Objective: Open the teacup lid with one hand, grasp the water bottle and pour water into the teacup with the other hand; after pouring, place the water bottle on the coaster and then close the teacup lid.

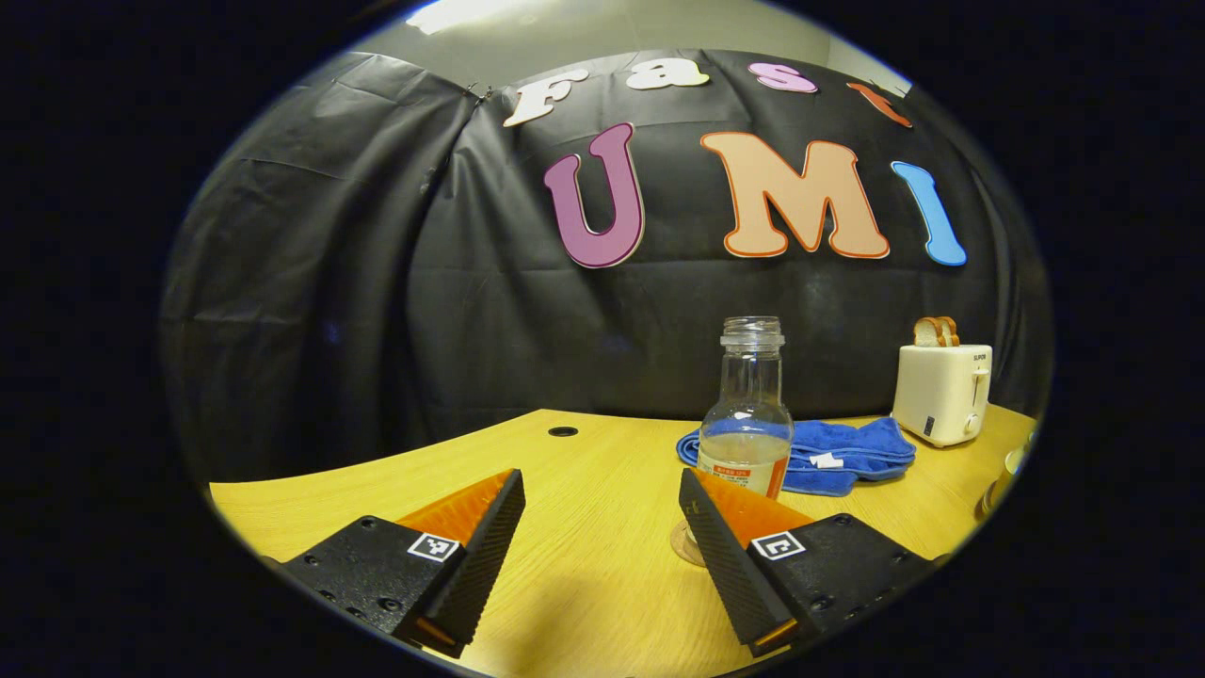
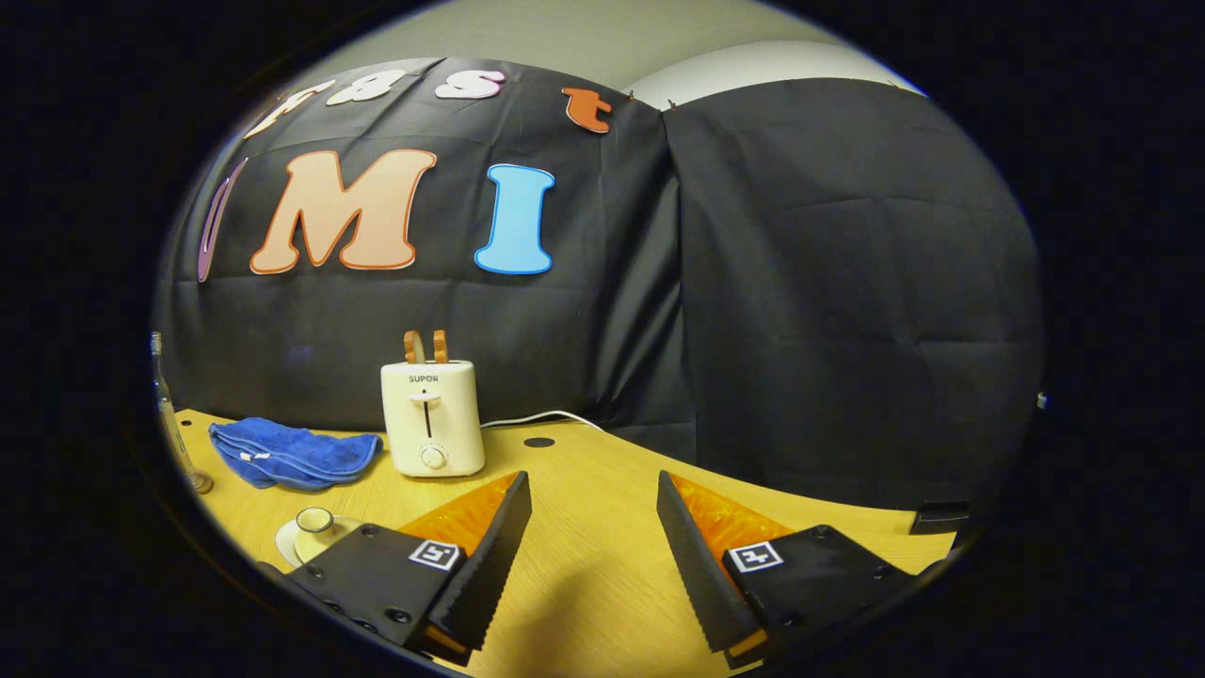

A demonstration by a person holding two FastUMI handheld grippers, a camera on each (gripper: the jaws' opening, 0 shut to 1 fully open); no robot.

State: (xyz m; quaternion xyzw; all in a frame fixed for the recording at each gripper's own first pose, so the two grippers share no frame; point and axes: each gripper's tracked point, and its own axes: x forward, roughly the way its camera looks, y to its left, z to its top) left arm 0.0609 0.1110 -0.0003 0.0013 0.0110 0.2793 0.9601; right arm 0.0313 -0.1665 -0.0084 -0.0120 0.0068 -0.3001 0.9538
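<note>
Our left gripper (image 1: 602, 527) has its fingers spread, holding nothing, with the water bottle (image 1: 748, 414) just ahead on its coaster (image 1: 685, 546). Right gripper (image 2: 593, 537) is spread too, the lidded teacup (image 2: 315, 529) off to its left on the counter (image 2: 584, 471). The uncapped bottle (glass, we think) could tip and spill if nudged.

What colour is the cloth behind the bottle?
Blue cloth, clearest in the left gripper view.
</note>
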